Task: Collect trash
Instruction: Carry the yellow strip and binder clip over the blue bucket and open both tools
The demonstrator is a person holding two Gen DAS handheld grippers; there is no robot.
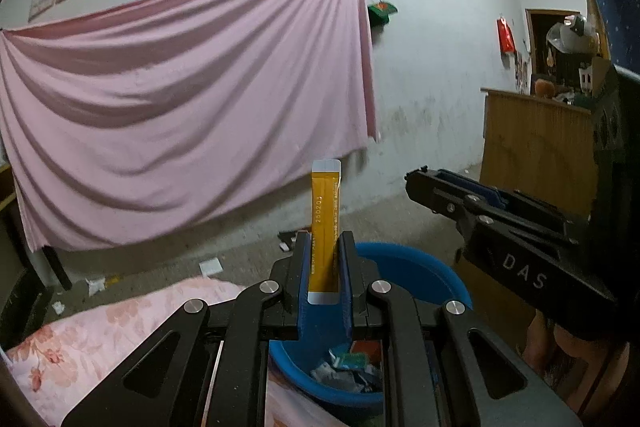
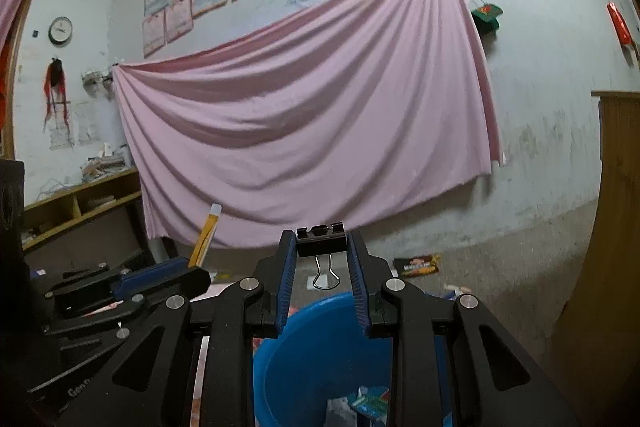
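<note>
The left gripper (image 1: 325, 267) is closed narrow on an orange sachet (image 1: 325, 223), which stands upright between its blue pads and rises above the fingertips, in the middle of the left wrist frame. Just below and behind it is the blue basin (image 1: 416, 267), with wrappers (image 1: 348, 367) lying at its bottom. The right gripper (image 2: 321, 267) holds a black binder clip (image 2: 321, 241) at its fingertips, the wire handles hanging down, in the centre of the right wrist frame; the basin (image 2: 320, 347) is directly under it. In the lower left of the left wrist frame lies a pink flowered cloth (image 1: 100, 339). A pink sheet (image 2: 304, 115) hangs on the grey wall. Scraps lie on the concrete floor (image 2: 500, 267), among them a snack packet (image 2: 418, 265).
</note>
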